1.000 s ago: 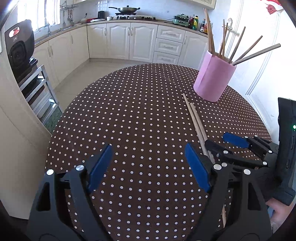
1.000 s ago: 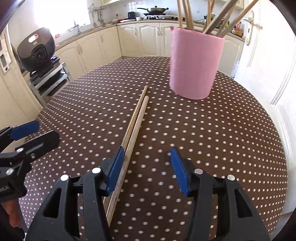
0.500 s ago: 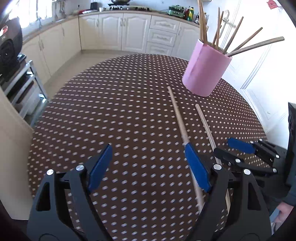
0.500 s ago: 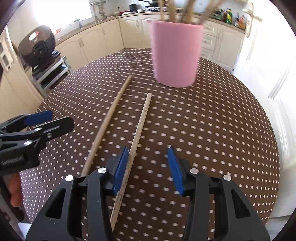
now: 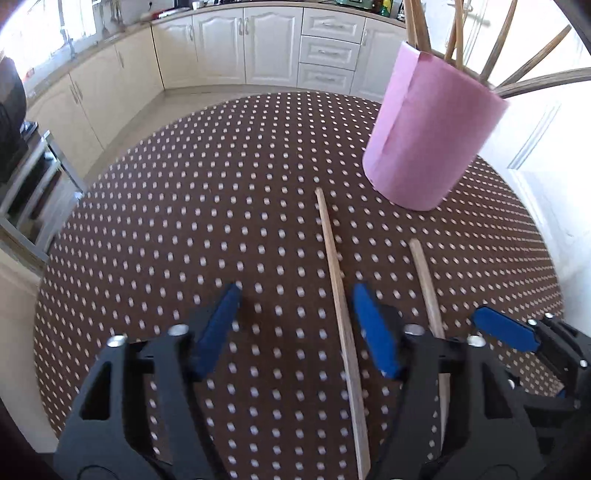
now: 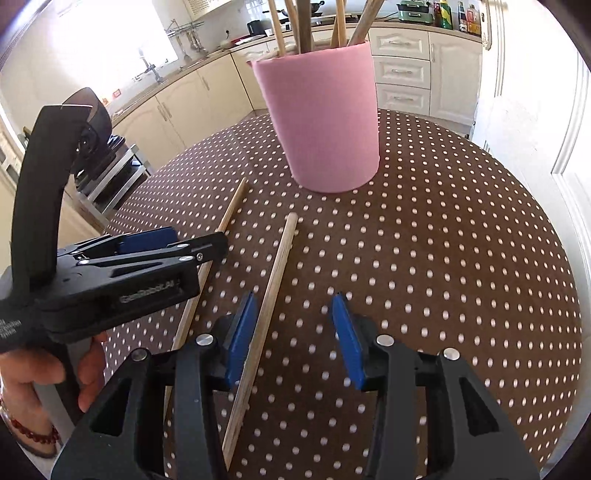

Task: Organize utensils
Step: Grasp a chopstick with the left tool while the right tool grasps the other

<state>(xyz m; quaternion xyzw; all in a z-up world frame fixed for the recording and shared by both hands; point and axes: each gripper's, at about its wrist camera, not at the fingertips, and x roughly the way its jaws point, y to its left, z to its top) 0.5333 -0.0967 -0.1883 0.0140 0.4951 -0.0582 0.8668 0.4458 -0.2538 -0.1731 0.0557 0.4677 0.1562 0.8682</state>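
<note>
Tongs (image 5: 295, 325) near chopstick-filled pink holder (image 5: 432, 136)

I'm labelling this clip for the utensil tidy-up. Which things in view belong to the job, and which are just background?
Job:
left chopstick
right chopstick
pink holder with sticks already in it
left tool, jaws closing
right tool

Background:
table
cabinets
bottles

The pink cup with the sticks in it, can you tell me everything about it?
The pink round cup looks wrapped in matte pink paper, with a seam down one side in the left wrist view. It stands upright on the brown polka-dot tablecloth, holding several wooden chopsticks that lean out of its open top. Neither gripper touches it; two loose chopsticks lie in front of it.
</note>
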